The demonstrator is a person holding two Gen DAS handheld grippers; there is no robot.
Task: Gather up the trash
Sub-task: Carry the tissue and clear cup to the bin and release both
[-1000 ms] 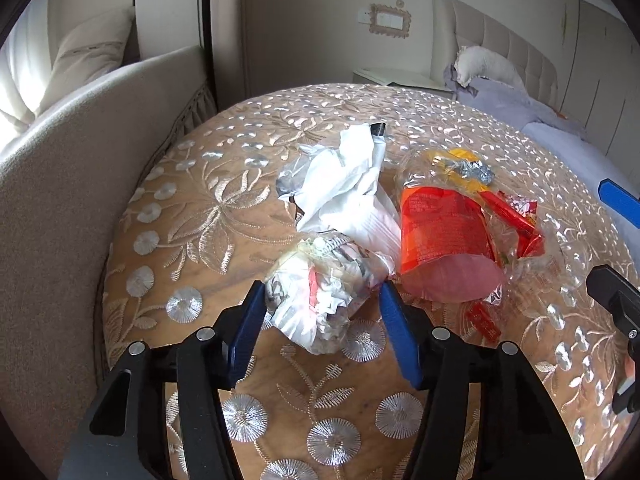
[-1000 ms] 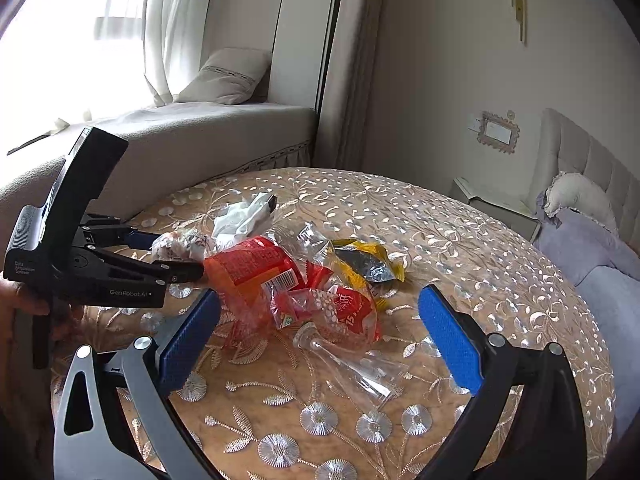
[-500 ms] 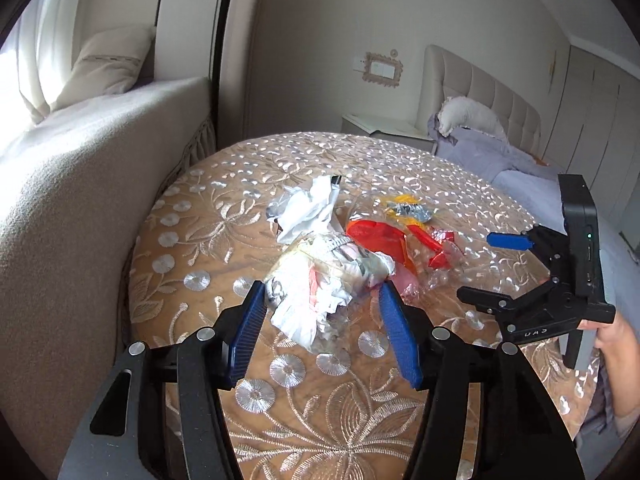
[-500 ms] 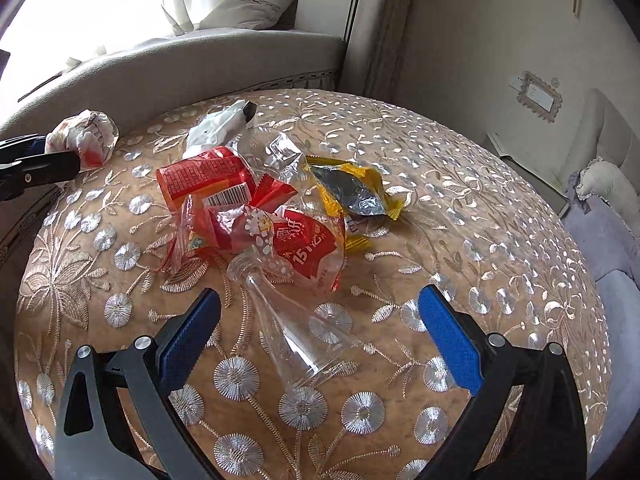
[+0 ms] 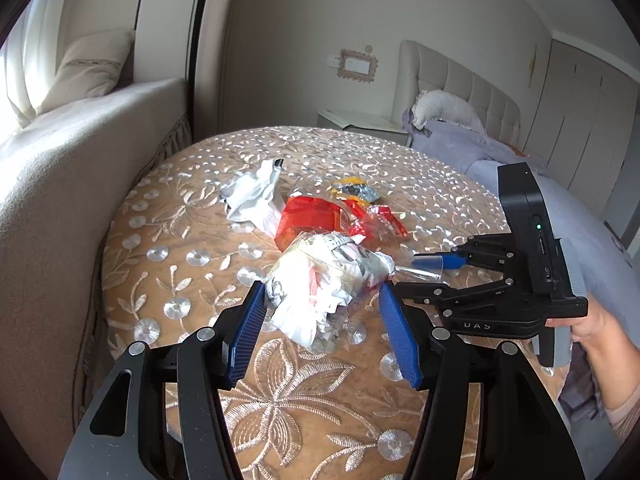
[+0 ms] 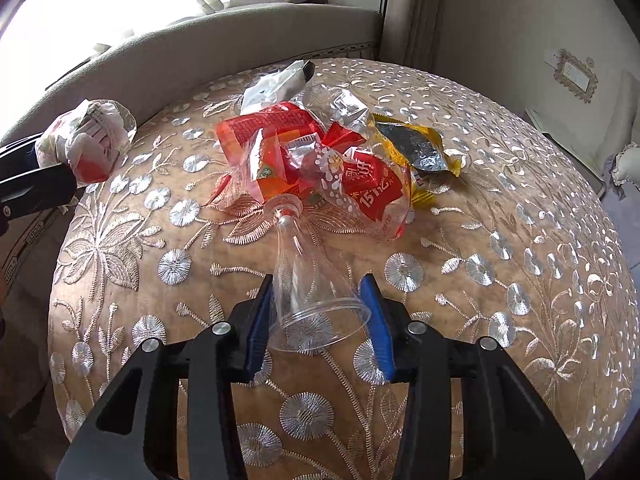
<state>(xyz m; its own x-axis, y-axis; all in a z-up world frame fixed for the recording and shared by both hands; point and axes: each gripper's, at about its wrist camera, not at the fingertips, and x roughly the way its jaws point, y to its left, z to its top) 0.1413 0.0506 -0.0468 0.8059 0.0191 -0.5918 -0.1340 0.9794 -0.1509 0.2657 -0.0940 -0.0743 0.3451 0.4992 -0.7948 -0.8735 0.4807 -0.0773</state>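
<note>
My left gripper [image 5: 322, 308] is shut on a crumpled white and red wrapper ball [image 5: 326, 276] and holds it above the round table; the ball also shows in the right wrist view [image 6: 86, 138]. My right gripper [image 6: 318, 316] is closed around the wide rim of a clear plastic goblet [image 6: 308, 280] lying on its side; it also shows in the left wrist view [image 5: 434, 268]. Beyond the goblet lie red wrappers [image 6: 304, 152], a yellow foil packet [image 6: 414, 146] and a white crumpled bag [image 6: 278, 84].
The round table [image 6: 520, 240] has a gold embroidered cloth. A beige sofa [image 5: 60, 168] curves along its left side. A bed with a grey blanket [image 5: 472, 148] and a nightstand [image 5: 360, 120] stand behind the table.
My right gripper has come down and closed around the goblet's rim. My left gripper has lifted further back with the wrapper ball.
</note>
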